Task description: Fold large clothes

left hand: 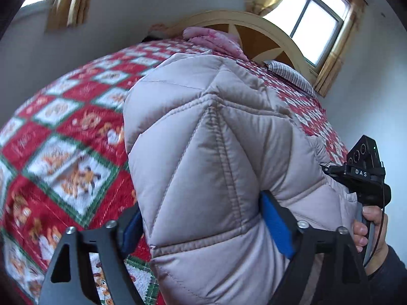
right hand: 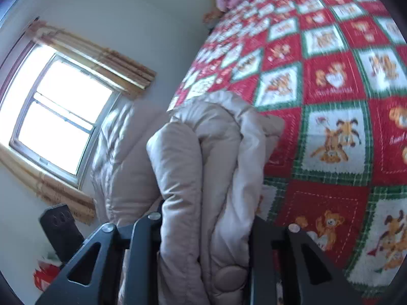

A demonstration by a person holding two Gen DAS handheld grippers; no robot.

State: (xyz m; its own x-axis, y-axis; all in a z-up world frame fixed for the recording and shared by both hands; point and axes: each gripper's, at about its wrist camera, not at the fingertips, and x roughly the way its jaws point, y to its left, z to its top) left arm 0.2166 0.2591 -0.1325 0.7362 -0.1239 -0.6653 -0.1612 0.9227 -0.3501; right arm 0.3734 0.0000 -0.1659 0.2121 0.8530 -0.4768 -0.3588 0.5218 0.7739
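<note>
1. The left fingers [left hand: 276, 226], padded in blue, are standing wide on either side of a thick fold of the jacket [left hand: 211, 137]; the puffy cloth is filling the gap and bulging past both pads, so they are grasping the jacket.
2. The right fingers [right hand: 262, 249] are clenching a bunched, folded edge of the same jacket [right hand: 203, 178], with the black arms of the tool pressing it from both sides. A round snap is showing on the cloth near the bottom of the right wrist view.
3. The jacket is pale grey-pink and quilted. It is hanging between the two tools above the near part of the bed, with its far end lying toward the quilt [left hand: 63, 132].
4. The quilt is covering the bed in red, white and green squares with bear and dog pictures.
5. In the left wrist view, a hand [left hand: 368, 231] is gripping the handle of the right tool at the right edge, beside the jacket.
6. At the far end of the bed, a pink blanket [left hand: 213, 40] is lying against the arched wooden headboard [left hand: 267, 28], with a striped pillow [left hand: 292, 76] to its right.
7. A window [left hand: 318, 23] with tan curtains is glowing in the wall beyond the headboard.
</note>
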